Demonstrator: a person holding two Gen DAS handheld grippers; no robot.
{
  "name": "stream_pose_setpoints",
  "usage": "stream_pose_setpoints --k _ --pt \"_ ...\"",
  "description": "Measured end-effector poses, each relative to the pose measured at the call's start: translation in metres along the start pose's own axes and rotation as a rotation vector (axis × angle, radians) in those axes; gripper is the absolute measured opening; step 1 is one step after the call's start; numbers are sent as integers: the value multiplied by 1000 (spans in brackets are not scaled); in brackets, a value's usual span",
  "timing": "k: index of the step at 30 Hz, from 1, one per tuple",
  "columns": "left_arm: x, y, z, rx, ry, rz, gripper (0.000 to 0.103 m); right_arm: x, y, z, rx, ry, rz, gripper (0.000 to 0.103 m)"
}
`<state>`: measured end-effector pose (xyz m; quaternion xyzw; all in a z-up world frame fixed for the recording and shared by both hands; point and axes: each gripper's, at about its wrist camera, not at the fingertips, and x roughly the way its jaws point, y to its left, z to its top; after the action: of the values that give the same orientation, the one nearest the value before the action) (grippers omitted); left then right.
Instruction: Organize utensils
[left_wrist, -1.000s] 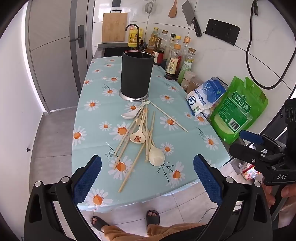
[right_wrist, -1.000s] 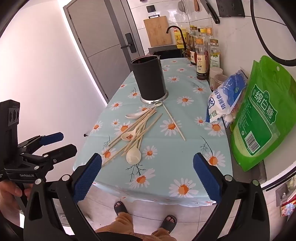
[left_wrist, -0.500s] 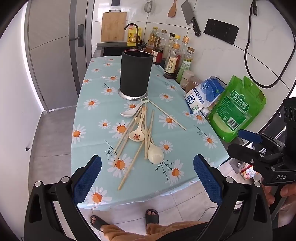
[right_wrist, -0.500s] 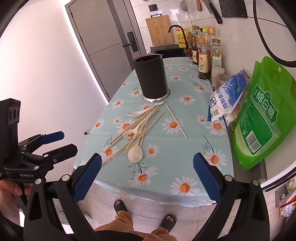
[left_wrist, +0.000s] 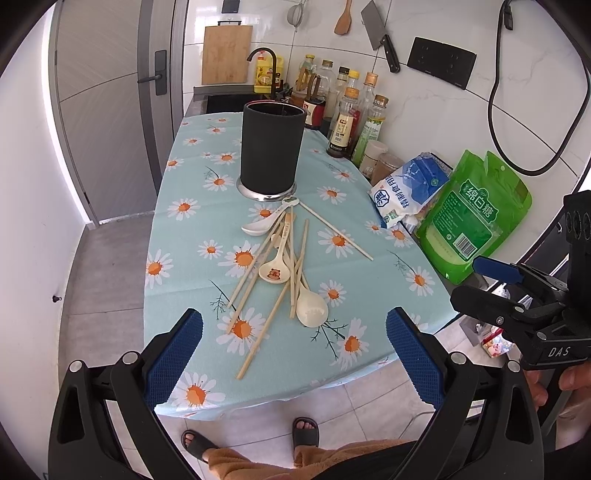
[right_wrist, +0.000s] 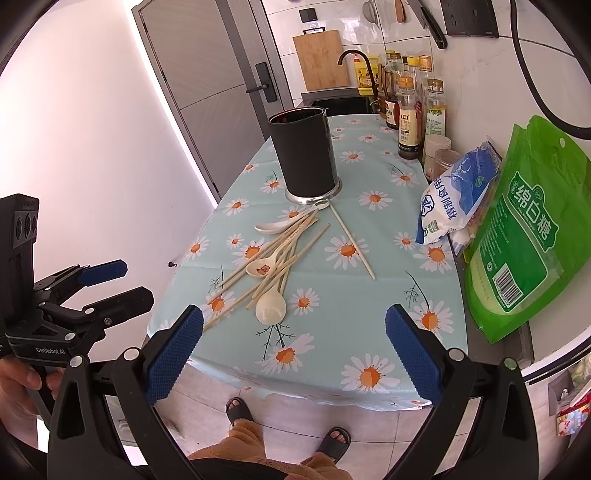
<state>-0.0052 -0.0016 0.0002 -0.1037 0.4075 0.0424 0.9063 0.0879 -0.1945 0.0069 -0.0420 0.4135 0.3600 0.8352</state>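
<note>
A table (left_wrist: 192, 229) under a pale blue daisy-print cloth carries everything. Toward twelve o'clock a black cylindrical holder (left_wrist: 272, 147) stands upright. Just below its base lies a loose, overlapping heap of wooden chopsticks (left_wrist: 269, 317) and three pale spoons (left_wrist: 311, 312). One pale chopstick (left_wrist: 336, 233) slants off toward four o'clock. At three o'clock lie a white-and-blue bag (left_wrist: 408, 190) and a green bag (left_wrist: 471, 218).
</note>
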Motion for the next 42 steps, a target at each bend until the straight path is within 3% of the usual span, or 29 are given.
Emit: stream_pose_setpoints --k 26,42 --pt "6 4 3 -10 14 1 96 10 -2 2 -13 28 4 98" --pt "11 -8 9 -16 40 51 96 9 -20 9 -5 64 99 98"
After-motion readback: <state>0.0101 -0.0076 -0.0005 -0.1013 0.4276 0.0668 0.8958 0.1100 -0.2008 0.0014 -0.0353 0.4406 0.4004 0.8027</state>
